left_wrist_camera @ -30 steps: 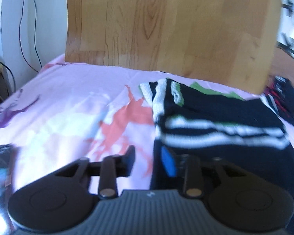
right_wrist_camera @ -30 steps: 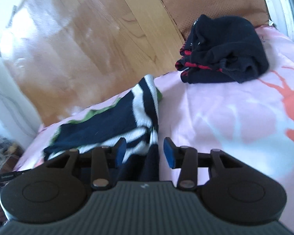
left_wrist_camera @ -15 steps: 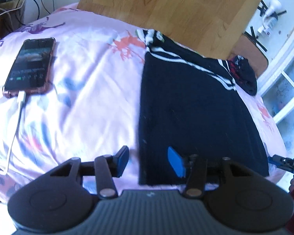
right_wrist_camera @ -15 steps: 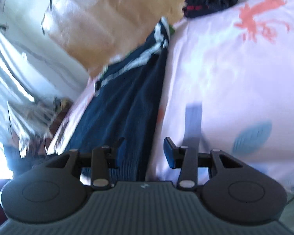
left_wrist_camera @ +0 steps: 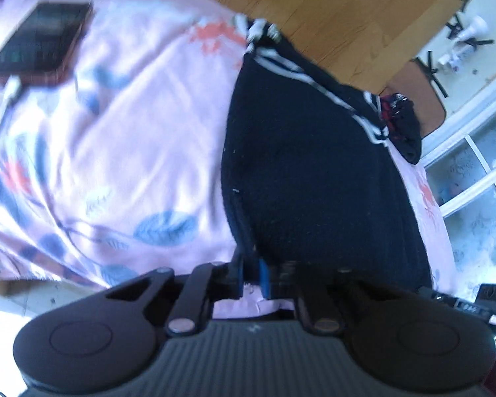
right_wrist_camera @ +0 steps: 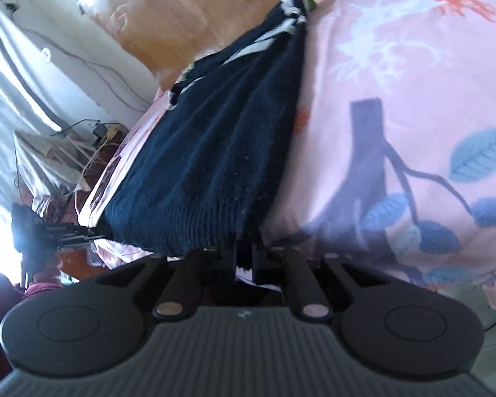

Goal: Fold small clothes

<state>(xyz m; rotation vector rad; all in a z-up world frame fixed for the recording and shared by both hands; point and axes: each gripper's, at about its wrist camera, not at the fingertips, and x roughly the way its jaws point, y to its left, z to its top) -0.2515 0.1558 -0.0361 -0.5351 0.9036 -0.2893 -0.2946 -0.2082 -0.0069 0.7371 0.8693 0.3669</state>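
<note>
The bed [left_wrist_camera: 122,139] takes most of both views; its pink sheet [right_wrist_camera: 396,76] has blue leaves and orange marks printed on it. Behind the bed stands a wooden headboard [left_wrist_camera: 330,10]. On the sheet lies the dark sweater [left_wrist_camera: 314,178], spread flat along the bed, with white stripes at its far end near the headboard and its ribbed hem at the near edge of the bed. In the right wrist view the same sweater [right_wrist_camera: 221,152] shows this ribbed hem clearly, and it is pulled a little into folds toward the near corner. The left gripper [left_wrist_camera: 249,273] is at the near left corner of the sweater; its fingers have just been closing and now pinch the edge of the fabric between the blue pads. The right gripper [right_wrist_camera: 244,259] is at the near right corner of the hem; its fingers have just been closing too and now pinch the knit fabric there. Another dark garment [left_wrist_camera: 401,125] with red lines lies bunched at the far right of the bed, just beside the striped end of the sweater. A phone [left_wrist_camera: 39,46] lies on the sheet at the far left, well apart from the sweater, with a white cable [left_wrist_camera: 11,89] plugged in its near end.
</note>
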